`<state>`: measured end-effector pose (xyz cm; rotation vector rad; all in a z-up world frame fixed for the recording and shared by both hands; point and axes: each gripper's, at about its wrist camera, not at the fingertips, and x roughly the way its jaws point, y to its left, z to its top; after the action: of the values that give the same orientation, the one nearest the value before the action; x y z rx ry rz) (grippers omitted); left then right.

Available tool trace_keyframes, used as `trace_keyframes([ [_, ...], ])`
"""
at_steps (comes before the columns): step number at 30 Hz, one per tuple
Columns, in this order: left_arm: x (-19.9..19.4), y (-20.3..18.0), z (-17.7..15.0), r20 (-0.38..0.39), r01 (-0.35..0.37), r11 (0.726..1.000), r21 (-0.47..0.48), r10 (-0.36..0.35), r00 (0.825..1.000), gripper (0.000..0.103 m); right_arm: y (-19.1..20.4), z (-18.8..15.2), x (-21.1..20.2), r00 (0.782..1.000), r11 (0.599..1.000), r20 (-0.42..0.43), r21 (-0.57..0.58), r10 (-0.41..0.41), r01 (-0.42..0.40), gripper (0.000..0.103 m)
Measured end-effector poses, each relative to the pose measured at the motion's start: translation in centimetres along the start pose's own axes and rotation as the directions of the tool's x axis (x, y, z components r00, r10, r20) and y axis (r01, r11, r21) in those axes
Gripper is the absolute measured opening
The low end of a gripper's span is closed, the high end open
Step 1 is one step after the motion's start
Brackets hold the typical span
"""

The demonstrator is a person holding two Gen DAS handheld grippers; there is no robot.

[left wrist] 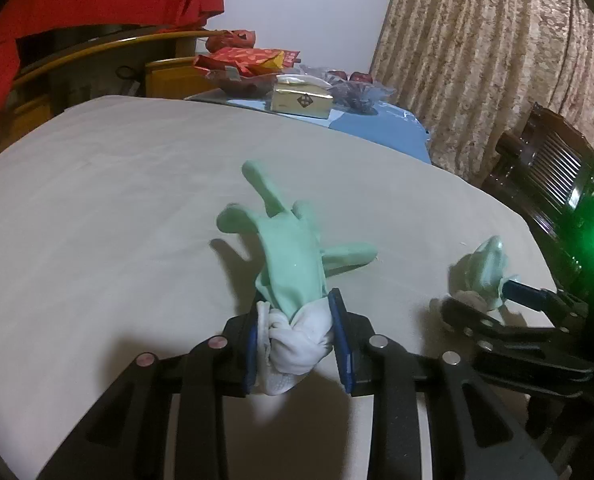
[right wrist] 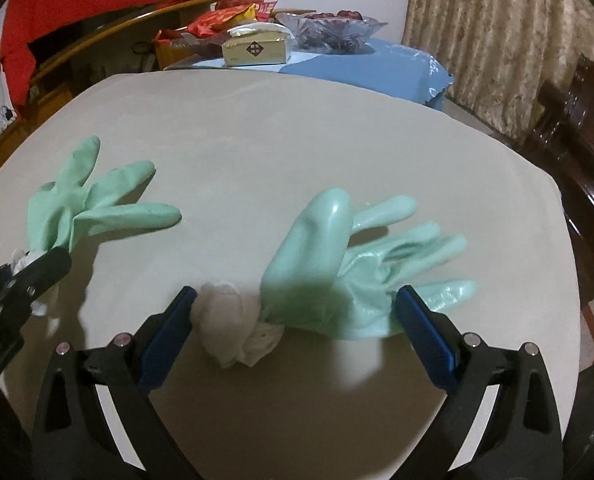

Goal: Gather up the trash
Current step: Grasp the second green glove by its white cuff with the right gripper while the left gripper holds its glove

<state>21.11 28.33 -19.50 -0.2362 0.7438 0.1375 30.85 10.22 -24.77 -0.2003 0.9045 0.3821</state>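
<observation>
The left gripper (left wrist: 299, 340) is clamped on the bunched white cuff of a green glove (left wrist: 293, 256), whose limp fingers splay forward over the beige table (left wrist: 117, 184); holding it by the cuff gives the pads the thickest, least slippery part to bite. The right gripper (right wrist: 293, 322) stands wide apart around a second glove (right wrist: 353, 264), which lies on the table with its white cuff (right wrist: 233, 320) near the left pad and its green fingers reaching past the right pad. Whether either pad touches it cannot be told, but nothing is pinched yet. The jaws seem set astride the narrowest part so one squeeze would gather it. Both gloves sit near the table's front edge, well apart from the box (right wrist: 255, 50) and snack bags (right wrist: 221, 20) at the far end. No bin shows in either view.
</observation>
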Motion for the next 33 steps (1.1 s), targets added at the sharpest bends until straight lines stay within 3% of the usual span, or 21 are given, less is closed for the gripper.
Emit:
trace_keyframes([
  [5, -0.2, -1.0, -0.4, -0.009, 0.017, 1.000, 0.009, -0.017, 1.000, 0.031, -2.5, -2.0, -2.3, 0.999, 0.999, -0.022, 0.009, -0.033, 0.033, 0.095],
  [12, -0.2, -3.2, -1.0, -0.026, 0.056, 0.998, 0.036, -0.055, 0.998, 0.031, -3.9, -3.0, -4.2, 1.000, 0.998, -0.020, 0.061, -0.012, 0.013, 0.095],
  [24, 0.1, -3.7, -0.5, -0.017, 0.055, 0.997, 0.053, -0.054, 0.998, 0.031, -3.3, -1.4, -2.2, 1.000, 0.990, -0.026, 0.141, 0.014, -0.010, 0.095],
  [30, 0.4, -3.6, -0.4, -0.016, 0.052, 0.997, 0.050, -0.051, 0.999, 0.031, -2.5, -1.8, -1.2, 0.998, 0.990, -0.046, 0.135, 0.033, -0.027, 0.074],
  [32, 0.4, -3.7, -0.4, -0.017, 0.052, 0.997, 0.052, -0.051, 0.999, 0.031, -1.9, -1.6, -1.3, 0.997, 0.992, -0.039, 0.105, 0.070, -0.066, 0.052],
  [33, 0.3, -3.7, -0.4, -0.016, 0.053, 0.997, 0.052, -0.052, 0.999, 0.031, -1.8, -1.6, -1.3, 0.996, 0.992, -0.041, 0.099, 0.083, -0.079, 0.047],
])
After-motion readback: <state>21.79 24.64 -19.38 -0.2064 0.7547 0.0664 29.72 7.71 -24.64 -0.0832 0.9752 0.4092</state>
